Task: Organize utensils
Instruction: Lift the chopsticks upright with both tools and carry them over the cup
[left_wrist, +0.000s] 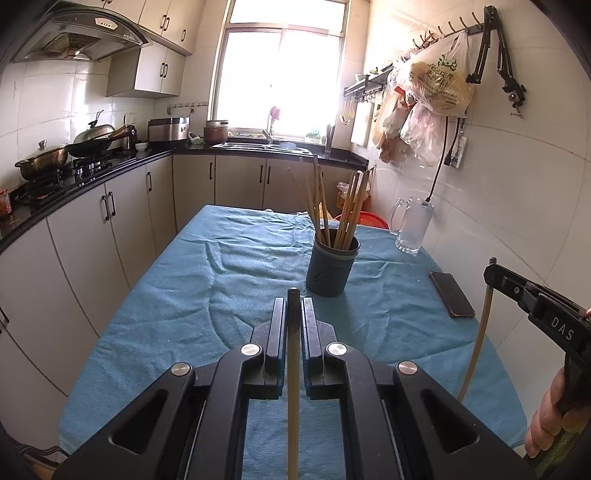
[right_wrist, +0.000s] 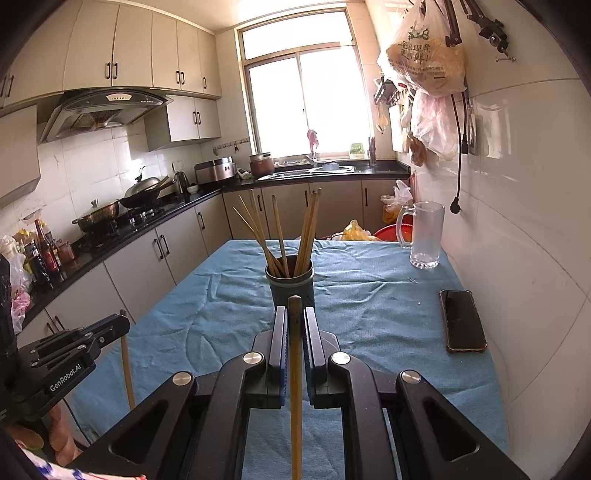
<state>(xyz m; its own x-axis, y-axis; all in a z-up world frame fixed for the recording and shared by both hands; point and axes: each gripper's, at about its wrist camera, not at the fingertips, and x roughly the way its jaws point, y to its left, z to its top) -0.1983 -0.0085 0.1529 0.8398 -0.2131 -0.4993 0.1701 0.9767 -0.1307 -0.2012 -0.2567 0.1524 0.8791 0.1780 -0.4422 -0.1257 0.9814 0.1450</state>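
A dark blue-grey utensil holder (left_wrist: 331, 266) (right_wrist: 290, 284) stands mid-table with several wooden chopsticks (left_wrist: 349, 210) (right_wrist: 306, 229) fanned out of it. My left gripper (left_wrist: 294, 306) is shut on one wooden chopstick (left_wrist: 293, 387), which stands upright between the jaws just short of the holder. My right gripper (right_wrist: 295, 314) is likewise shut on a wooden chopstick (right_wrist: 295, 398). In the left wrist view the right gripper (left_wrist: 493, 273) shows at the right edge, its chopstick (left_wrist: 480, 343) hanging down. The left gripper (right_wrist: 123, 325) appears at the lower left of the right wrist view.
A blue cloth (left_wrist: 229, 280) covers the table. A black phone (left_wrist: 452, 294) (right_wrist: 461, 320) lies to the right, near a clear glass mug (left_wrist: 412, 227) (right_wrist: 424, 236) by the tiled wall. Kitchen counters with pots (left_wrist: 42, 160) run along the left; plastic bags (left_wrist: 436, 81) hang on the right wall.
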